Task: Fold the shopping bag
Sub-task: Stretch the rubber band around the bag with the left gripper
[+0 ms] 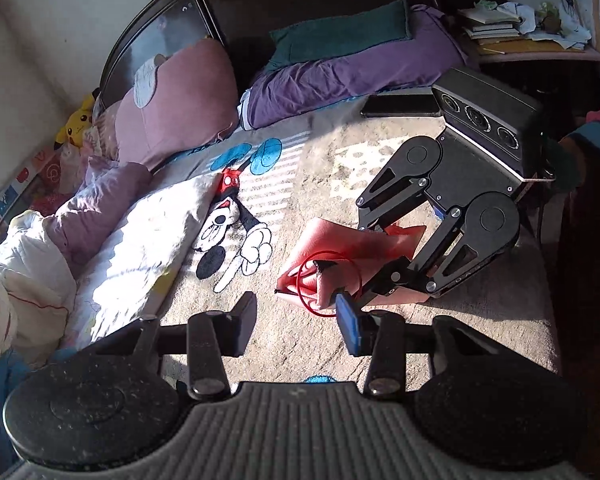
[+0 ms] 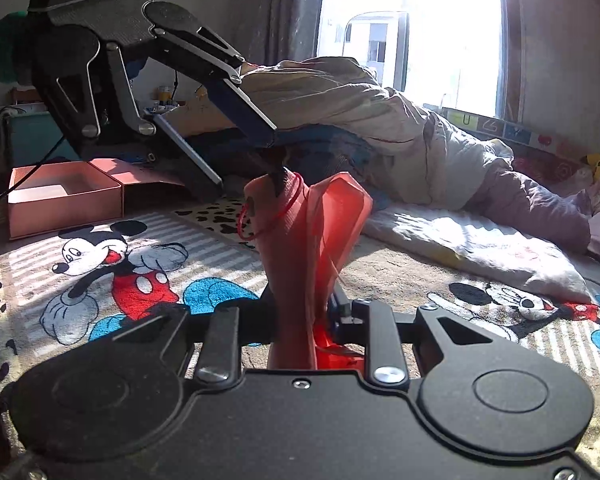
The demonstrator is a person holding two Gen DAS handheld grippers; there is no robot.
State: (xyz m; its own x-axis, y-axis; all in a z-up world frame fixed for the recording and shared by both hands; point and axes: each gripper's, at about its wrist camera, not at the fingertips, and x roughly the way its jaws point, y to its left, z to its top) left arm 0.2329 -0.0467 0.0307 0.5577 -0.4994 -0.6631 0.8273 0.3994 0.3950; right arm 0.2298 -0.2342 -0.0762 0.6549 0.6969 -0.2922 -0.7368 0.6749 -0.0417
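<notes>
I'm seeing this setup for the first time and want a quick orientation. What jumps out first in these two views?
The red shopping bag, rolled into a bundle with a thin red cord looped round it, stands clamped in the right gripper above the Mickey Mouse blanket. The left gripper hangs open over the bundle's top, holding nothing. Behind, a heap of bedding lies under a glaring window.

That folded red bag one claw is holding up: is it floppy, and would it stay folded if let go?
Probably floppy: the red bag sags and creases above the right claw. It looks thin and light, sunlight glowing through it. The red elastic loop around it might keep it bundled; otherwise it would likely spring open.
</notes>
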